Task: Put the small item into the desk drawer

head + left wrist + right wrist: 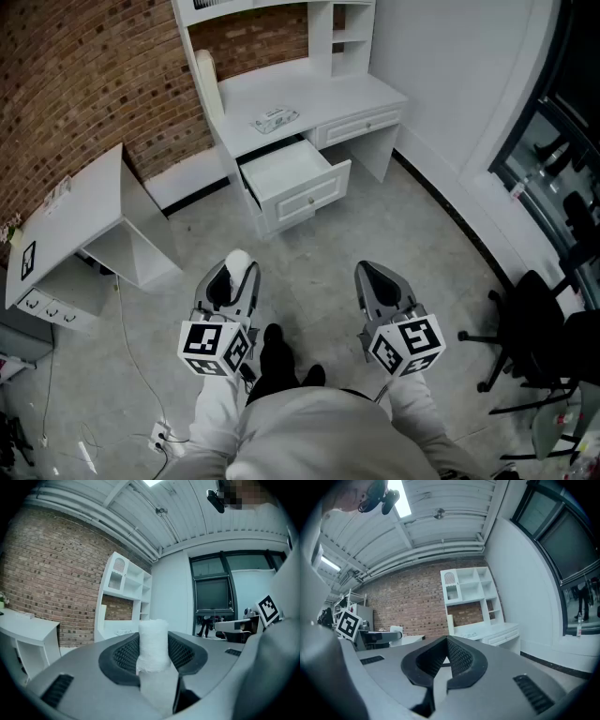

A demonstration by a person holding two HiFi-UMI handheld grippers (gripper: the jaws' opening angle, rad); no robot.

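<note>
My left gripper (238, 272) is shut on a small white roll of gauze-like material (239, 260), which stands upright between the dark ribbed pads (124, 654) in the left gripper view (153, 641). Beside it, my right gripper (371, 274) is shut with nothing in it, its pads (459, 657) meeting. Both are held low in front of the person, over the grey floor. Farther ahead stands the white desk (323, 98) with a hutch. Its left drawer (309, 194) is pulled open and looks empty. The desk also shows far off in the left gripper view (123, 599) and the right gripper view (490, 631).
A flat patterned packet (276, 119) lies on the desk top. A white cabinet (80, 230) stands at the left against the brick wall. Black office chairs (534, 333) stand at the right by the dark windows. A cable and power strip (157, 435) lie on the floor at lower left.
</note>
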